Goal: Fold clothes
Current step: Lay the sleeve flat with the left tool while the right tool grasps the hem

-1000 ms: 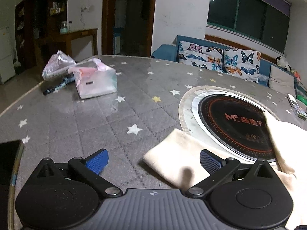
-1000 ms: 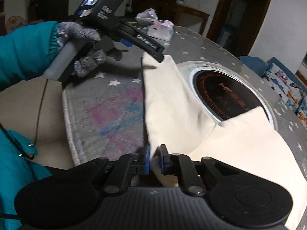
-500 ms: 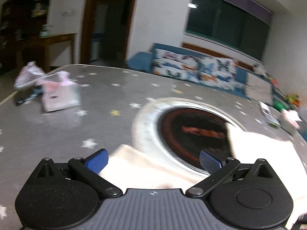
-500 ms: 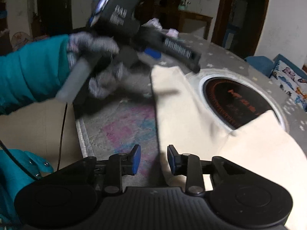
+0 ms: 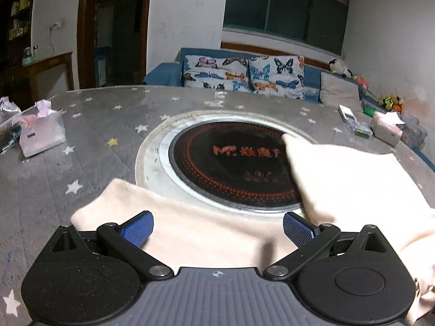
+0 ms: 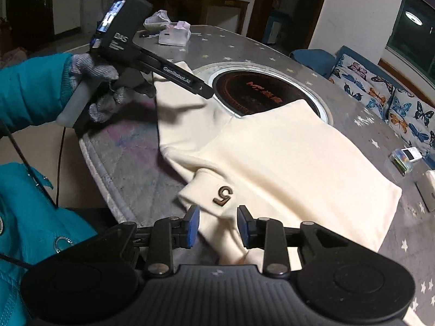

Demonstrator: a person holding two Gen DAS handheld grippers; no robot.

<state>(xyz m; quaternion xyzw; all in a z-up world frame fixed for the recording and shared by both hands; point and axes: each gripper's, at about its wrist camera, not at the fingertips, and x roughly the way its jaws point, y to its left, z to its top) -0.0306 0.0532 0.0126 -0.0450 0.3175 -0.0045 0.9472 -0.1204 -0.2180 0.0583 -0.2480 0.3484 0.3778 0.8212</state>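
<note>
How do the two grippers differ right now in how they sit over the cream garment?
The left gripper stands wide open above a plain sleeve; the right gripper stands narrower, over a cuff marked 5. Both hover over the cream garment with blue pads, gripping nothing.

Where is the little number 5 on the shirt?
In the right wrist view, the 5 sits on the cream shirt's cuff, just ahead of the right gripper.

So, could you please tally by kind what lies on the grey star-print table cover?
Cream garment: 1
Tissue packs: 2
Crumpled plastic bag: 1
White phone-like device: 1
Small clear box: 1
Total: 6
</note>
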